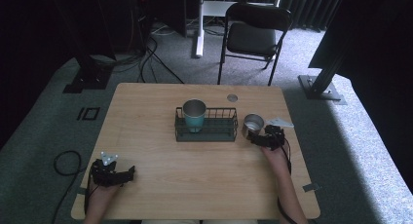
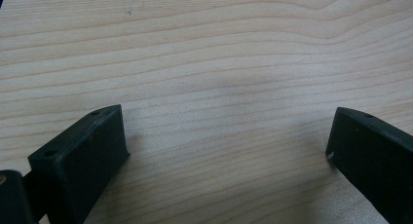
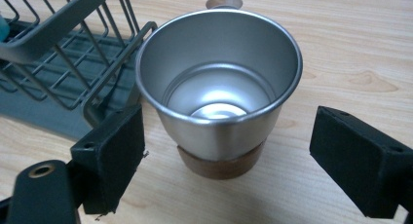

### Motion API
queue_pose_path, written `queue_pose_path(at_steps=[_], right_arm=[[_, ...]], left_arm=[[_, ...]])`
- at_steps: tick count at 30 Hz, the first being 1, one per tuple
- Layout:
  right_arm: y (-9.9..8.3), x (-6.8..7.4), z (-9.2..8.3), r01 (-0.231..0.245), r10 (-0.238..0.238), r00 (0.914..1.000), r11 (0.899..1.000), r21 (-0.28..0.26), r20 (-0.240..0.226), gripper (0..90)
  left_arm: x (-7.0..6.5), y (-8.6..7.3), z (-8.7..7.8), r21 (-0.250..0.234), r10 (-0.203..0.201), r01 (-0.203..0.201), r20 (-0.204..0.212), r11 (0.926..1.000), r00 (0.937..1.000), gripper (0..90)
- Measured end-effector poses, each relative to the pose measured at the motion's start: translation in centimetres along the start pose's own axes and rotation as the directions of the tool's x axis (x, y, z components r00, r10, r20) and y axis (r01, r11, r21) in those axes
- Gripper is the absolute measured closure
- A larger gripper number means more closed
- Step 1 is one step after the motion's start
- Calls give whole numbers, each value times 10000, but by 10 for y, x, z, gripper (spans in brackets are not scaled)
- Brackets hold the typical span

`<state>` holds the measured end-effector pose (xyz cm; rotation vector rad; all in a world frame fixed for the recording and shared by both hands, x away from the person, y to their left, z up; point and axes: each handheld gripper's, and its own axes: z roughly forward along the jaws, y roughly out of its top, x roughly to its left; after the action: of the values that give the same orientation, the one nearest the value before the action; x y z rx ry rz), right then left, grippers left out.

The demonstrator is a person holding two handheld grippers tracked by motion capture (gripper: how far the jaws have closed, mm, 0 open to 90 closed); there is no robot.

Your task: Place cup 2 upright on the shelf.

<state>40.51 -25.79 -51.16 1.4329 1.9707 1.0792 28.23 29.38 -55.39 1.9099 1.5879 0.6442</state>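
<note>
1. The step in hand is judged to be the approach to a grasp: the right gripper [image 3: 221, 156] is brought up to a steel cup [image 3: 219, 87] with its jaws spread wide on either side, neither pad touching the wall, and nothing is held.
2. The steel cup is seen standing upright on the wooden table [image 1: 160, 170], just beside the right end of the wire rack [image 1: 206, 124], at the table's right side.
3. The next move is judged to call for the jaws to be closed squarely on the cup's lower wall, and then for a lift clear of the rack's rim; a slip on the smooth metal is a risk.
4. The left gripper [image 1: 127, 174] is rested low near the table's front left corner, jaws wide apart over bare wood and holding nothing.
5. The cup is made of brushed, polished metal, tapered, with a rolled lip and a brown wooden band at its base.
6. The rack is formed of thin dark wire over a flat tray; a teal cup [image 1: 194, 115] with a metal interior is stood inside its left part.
</note>
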Motion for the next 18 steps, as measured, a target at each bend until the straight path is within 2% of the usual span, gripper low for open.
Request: queue_pose_path(at_steps=[5, 13, 18], right_arm=[[3, 2, 6, 65, -65, 10000, 10000, 45, 38, 118], [8, 3, 16, -82, 83, 9999, 10000, -36, 120, 118], [12, 8, 22, 148, -148, 9998, 9999, 9, 165, 118]], left_arm=[[0, 0, 0, 1, 2, -2, 0, 10000, 10000, 18], [0, 0, 0, -1, 0, 0, 0, 10000, 10000, 18], [0, 0, 0, 3, 7, -7, -1, 10000, 10000, 18]])
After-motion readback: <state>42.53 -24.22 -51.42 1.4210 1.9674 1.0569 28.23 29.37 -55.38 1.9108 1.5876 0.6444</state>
